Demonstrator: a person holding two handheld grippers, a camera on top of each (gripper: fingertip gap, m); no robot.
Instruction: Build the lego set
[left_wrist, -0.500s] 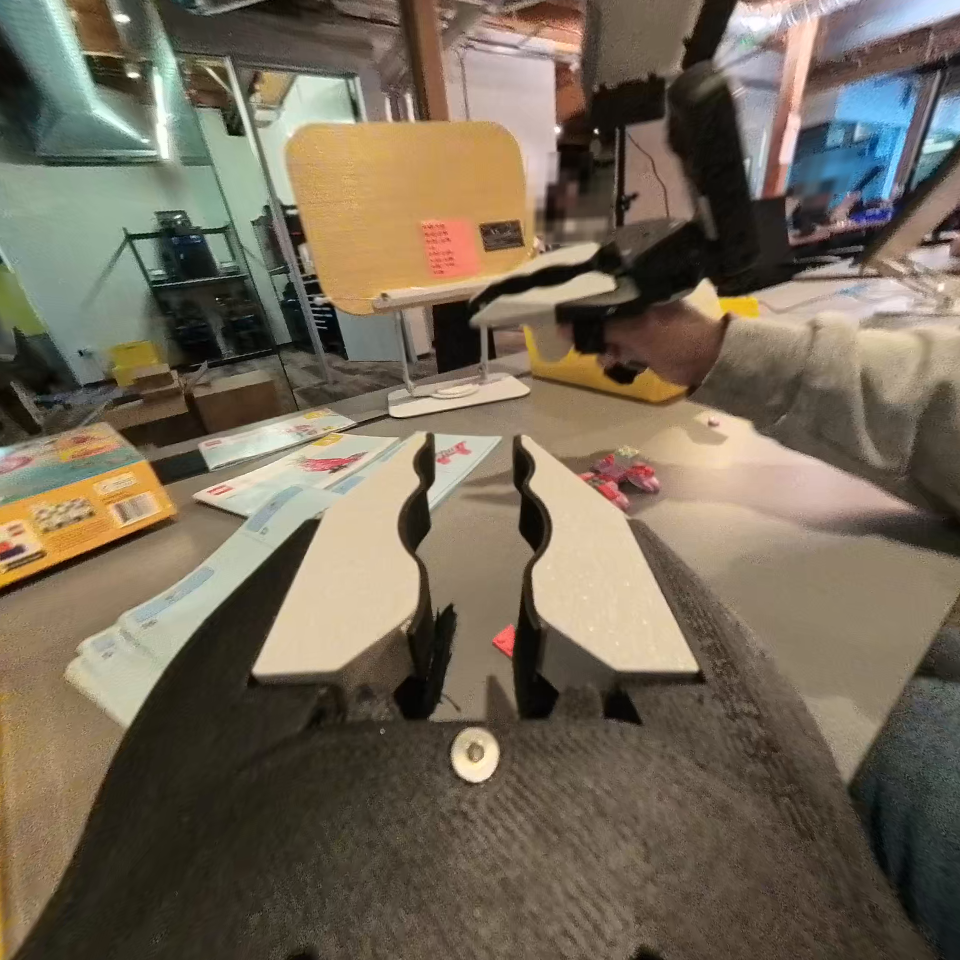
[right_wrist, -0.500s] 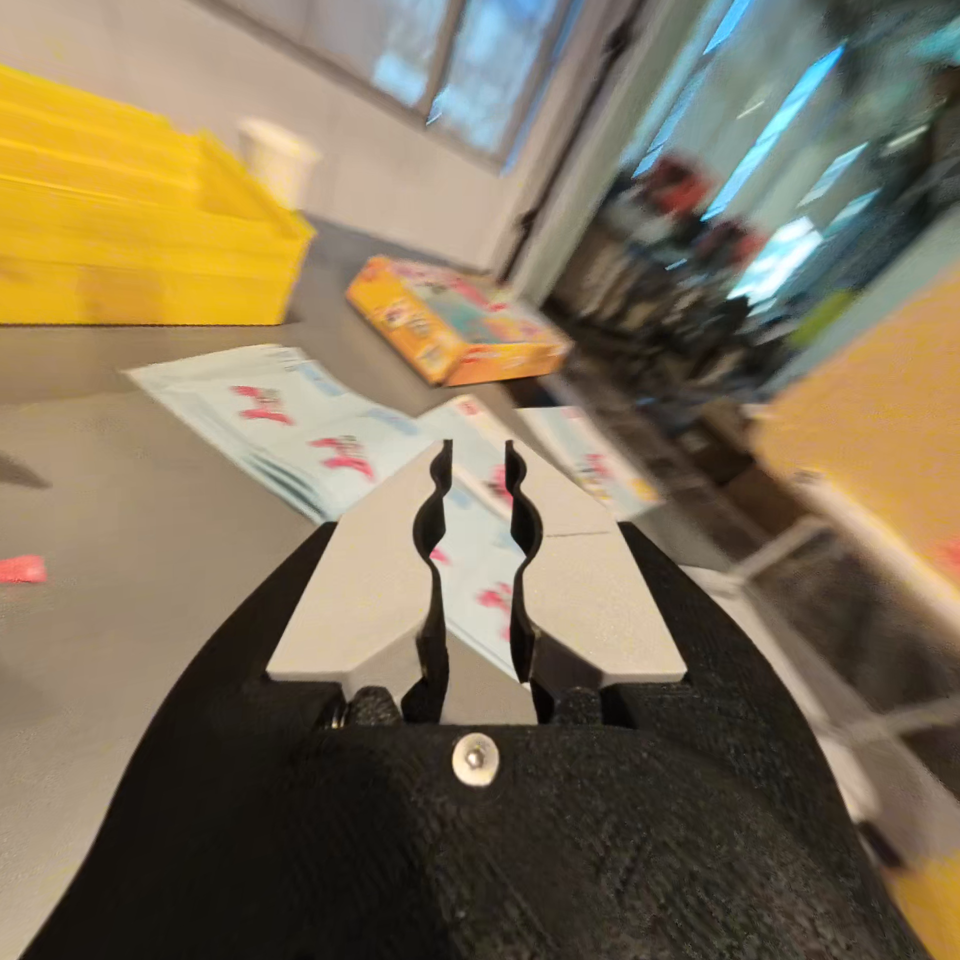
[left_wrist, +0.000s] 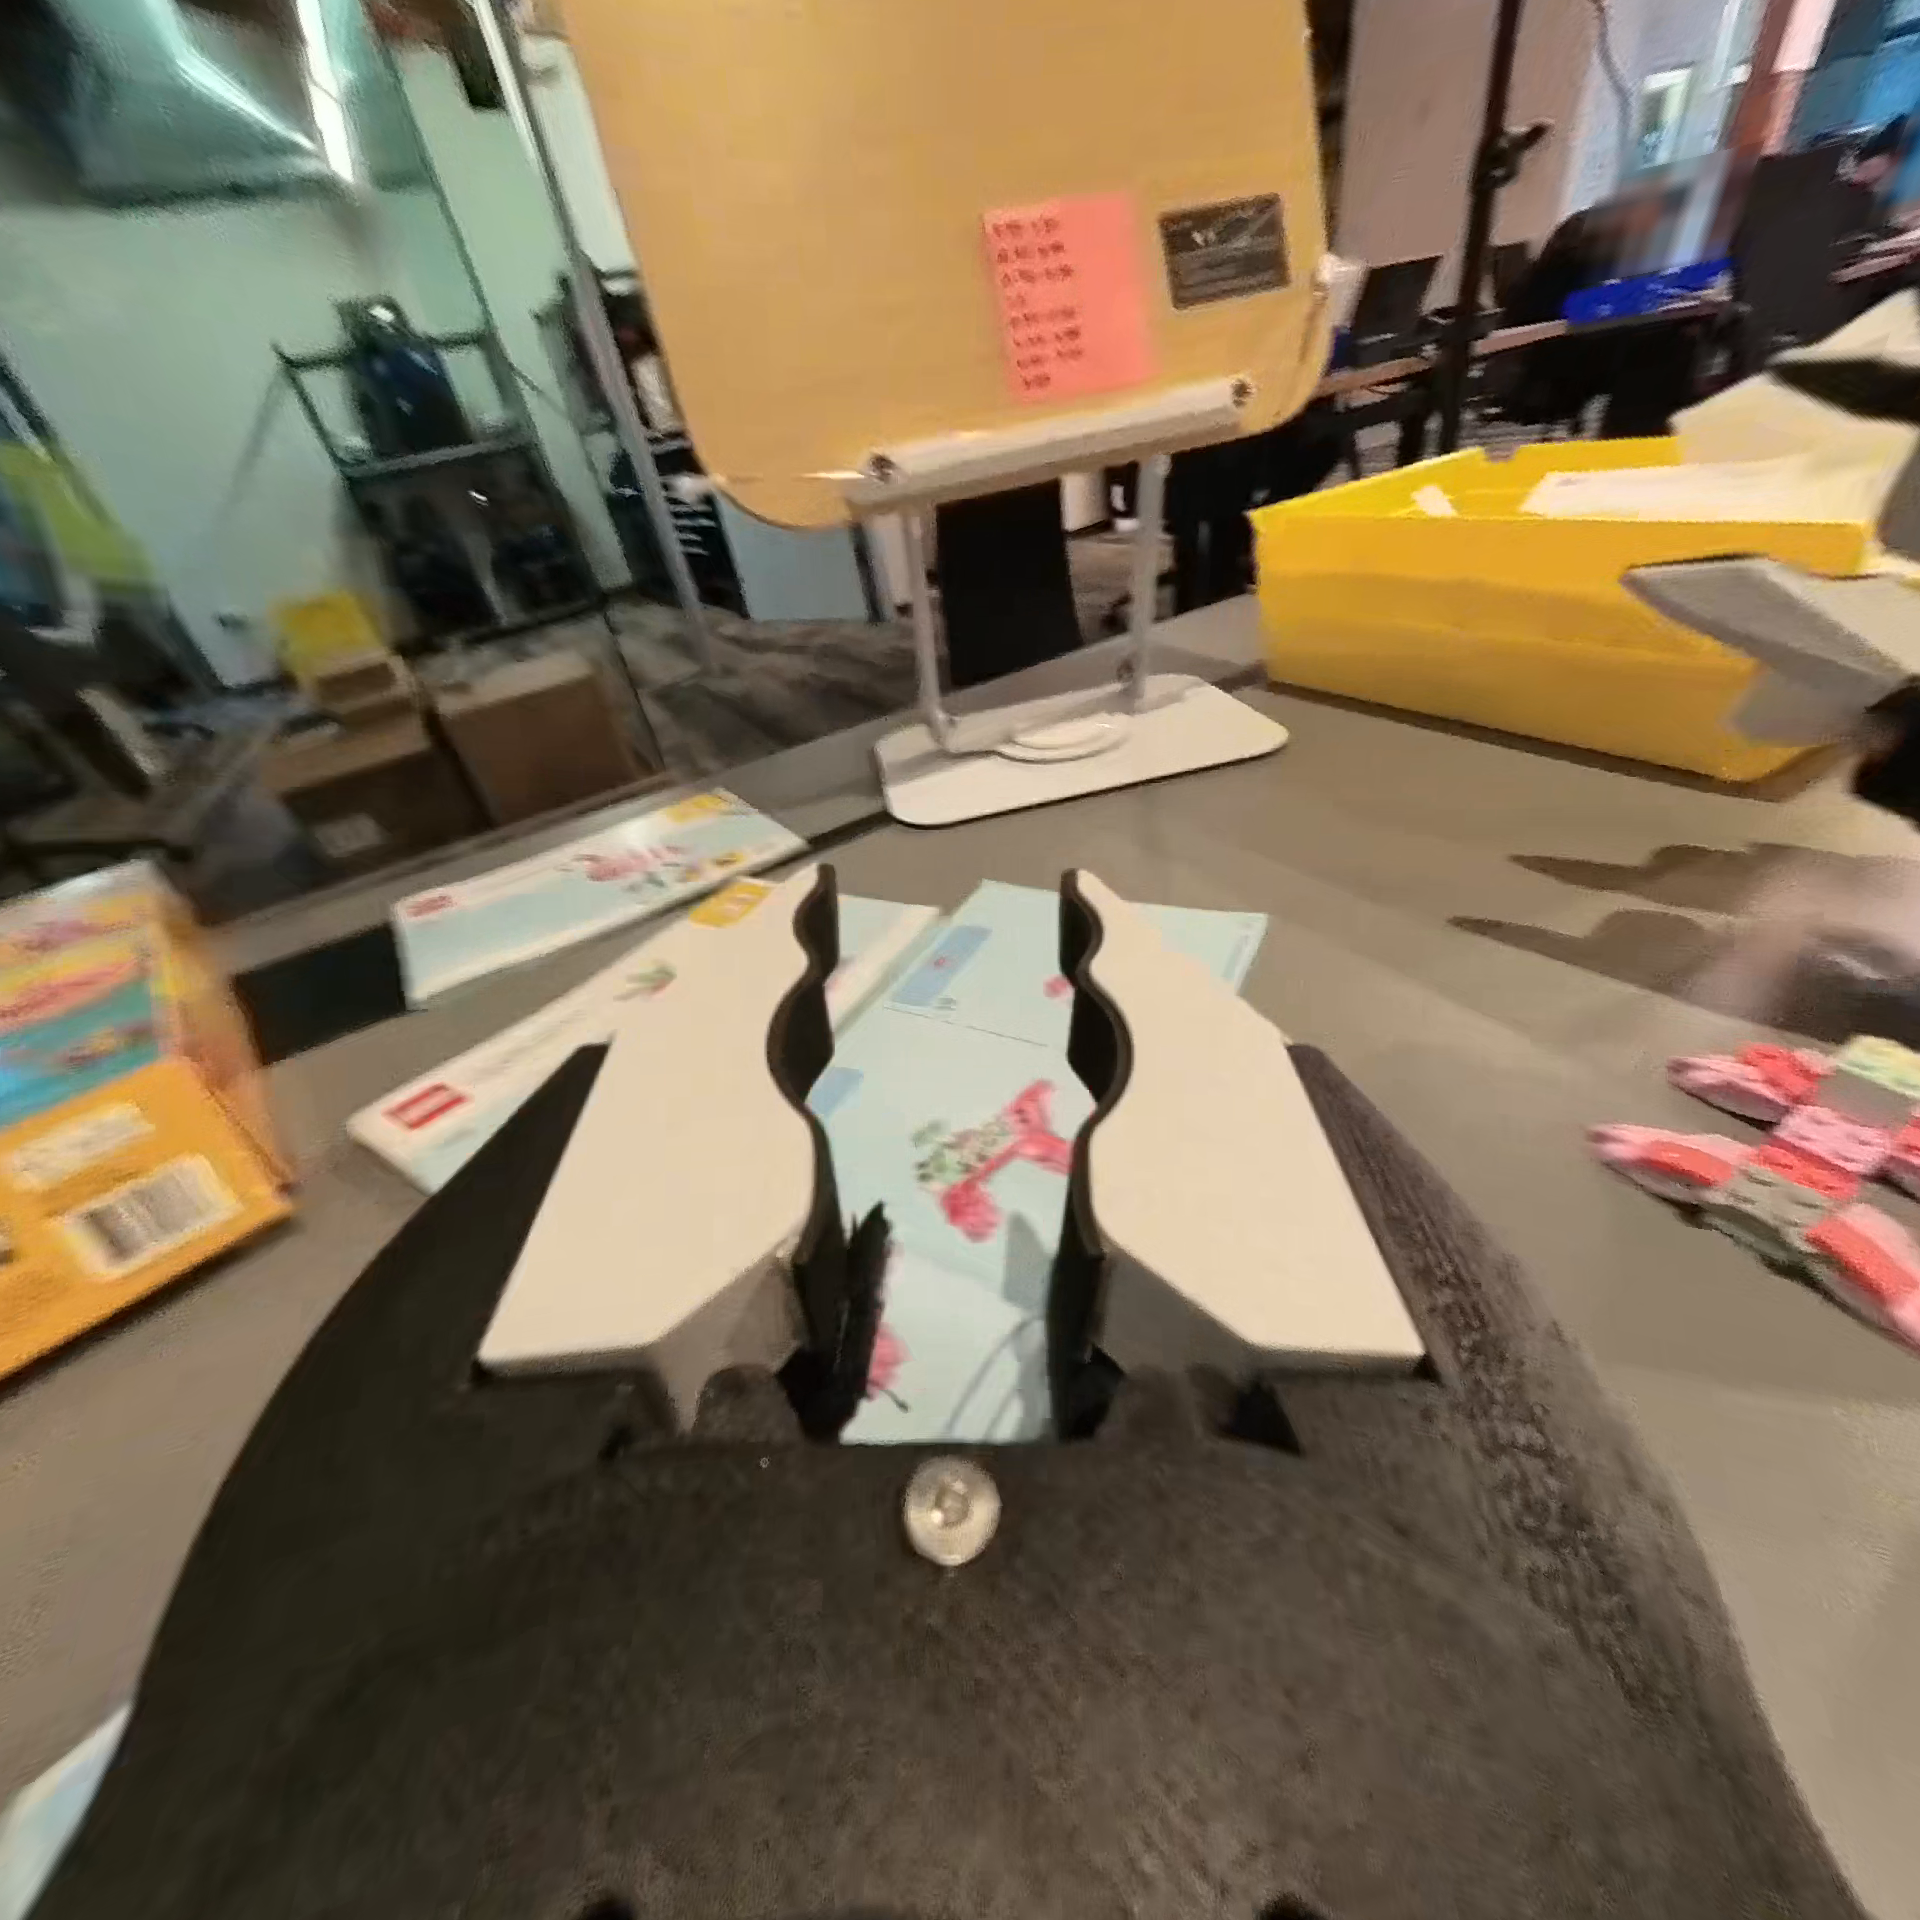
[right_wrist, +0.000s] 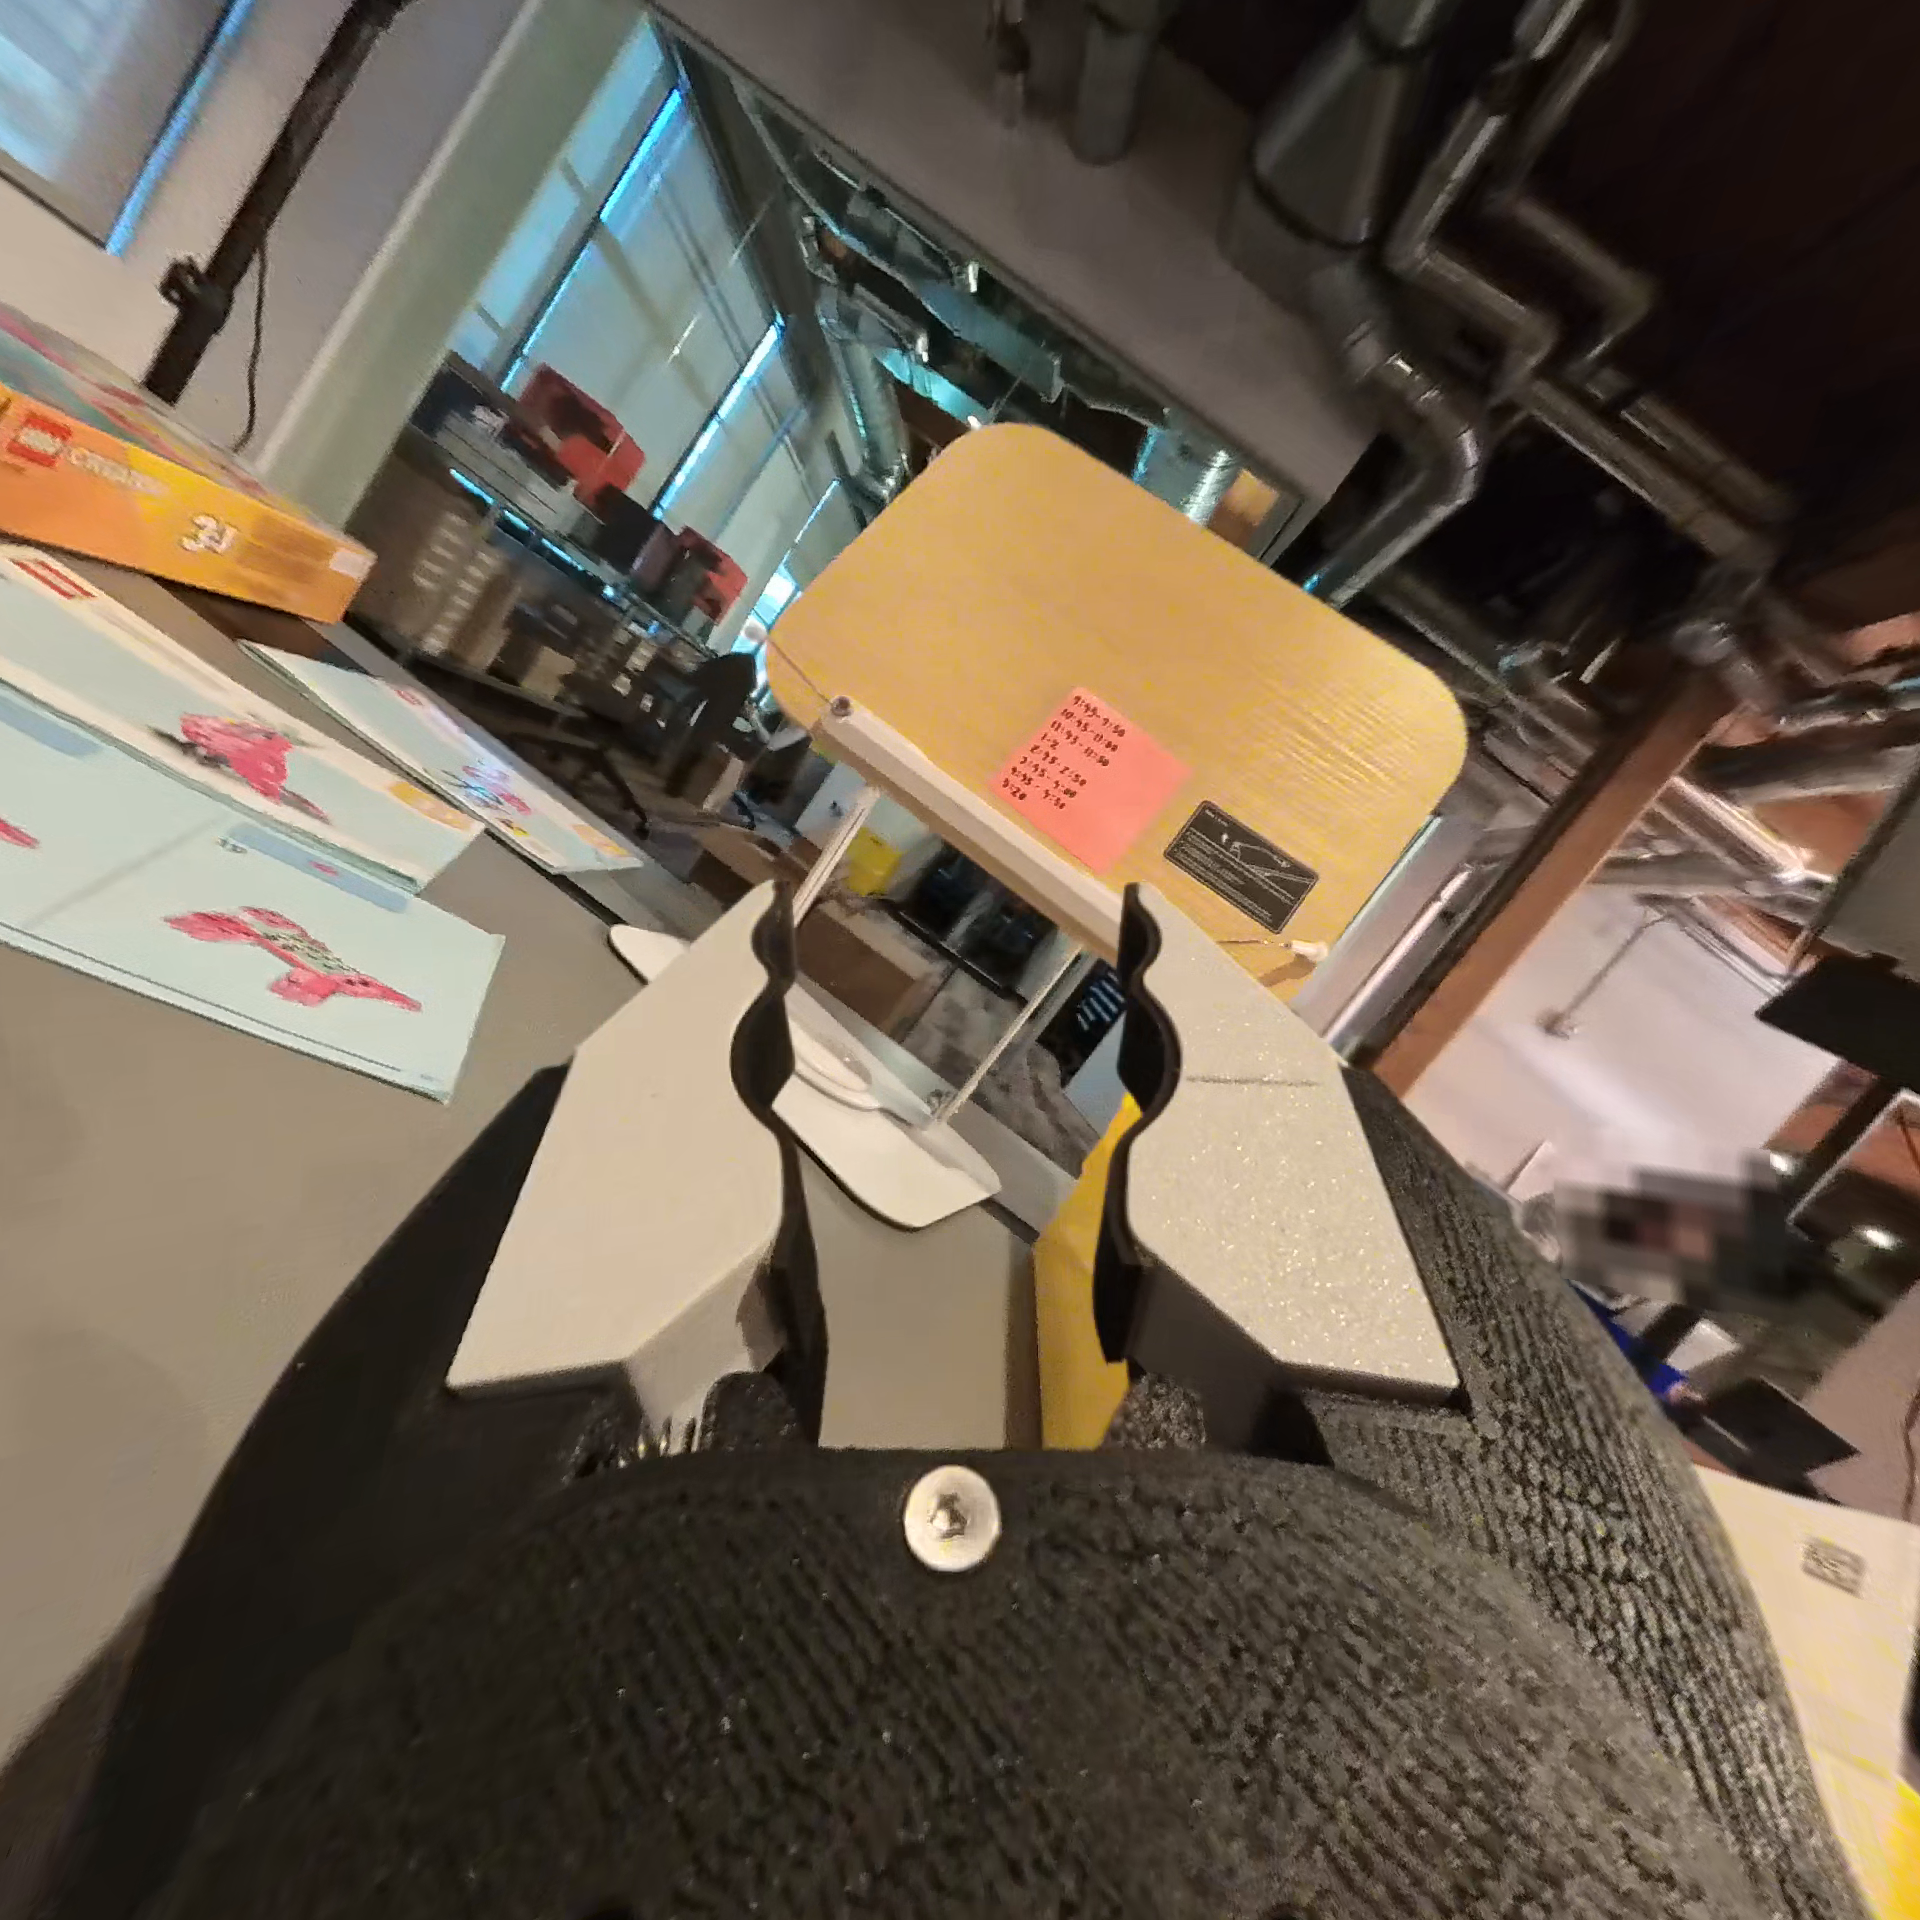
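The left gripper (left_wrist: 948, 914), two pale grey wavy-edged fingers on a black textured body, is hanging released over the grey tabletop (left_wrist: 1351, 894), gripping nothing; between its spread fingers a light blue paper instruction booklet (left_wrist: 966, 1122) with pink model pictures is lying flat on the tabletop; more light blue booklets (left_wrist: 582, 894) are lying fanned out towards the far left edge, and an orange cardboard lego box (left_wrist: 114, 1101) is sitting at the left edge beside them. The task's thing, a partly built pink, red and grey lego model (left_wrist: 1787, 1153), is resting on the tabletop near the right edge, well apart from the left gripper and touching neither tool. A tan wooden book stand on a white metal base (left_wrist: 956, 239), bearing a pink sticky note and a small black label, is standing upright at the far edge; a yellow plastic tray (left_wrist: 1455, 613) is sitting to its right, also at the far edge. The right gripper (right_wrist: 948, 904), of the same build, is tilting steeply and pointing towards the book stand (right_wrist: 1122, 623); its fingers are standing wide apart and empty; its grey fingertip (left_wrist: 1756, 644) is also showing blurred at the right side of the left wrist view, in front of the yellow tray. In the right wrist view the booklets (right_wrist: 239, 935) and the orange box (right_wrist: 177, 520) are lying at the left, and a strip of yellow tray (right_wrist: 1070, 1330) is showing between the fingers.
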